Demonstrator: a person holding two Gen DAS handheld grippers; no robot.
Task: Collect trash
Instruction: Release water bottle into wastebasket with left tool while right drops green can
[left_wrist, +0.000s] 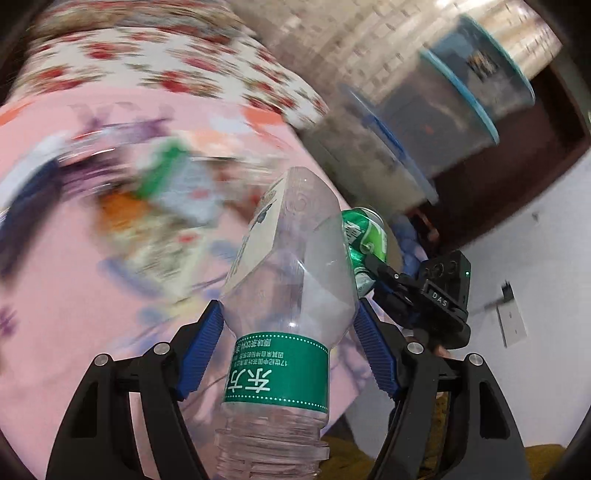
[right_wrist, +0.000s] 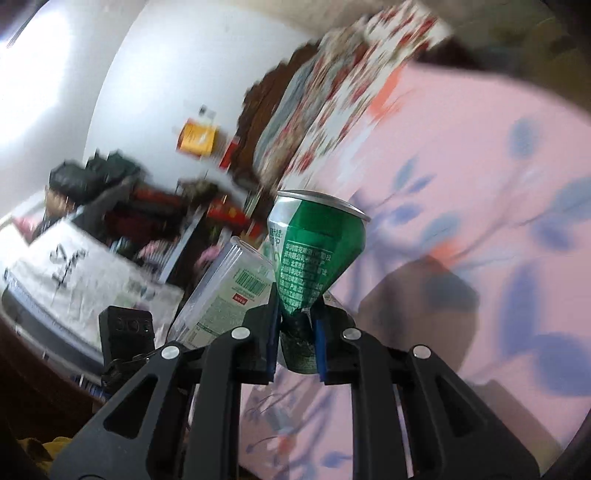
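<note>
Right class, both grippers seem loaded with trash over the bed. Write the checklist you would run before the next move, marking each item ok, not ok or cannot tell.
1. Left gripper grips the clear plastic bottle, blue pads on both sides: ok.
2. Right gripper pinches the crushed green can at its narrow end: ok.
3. Bottle and can lifted off the pink bedsheet: ok.
4. Bottle and can close together, whether touching: cannot tell.
5. A bin to drop them in: cannot tell, none clearly seen.
6. Sharp view of the surroundings: not ok, blurred.
</note>
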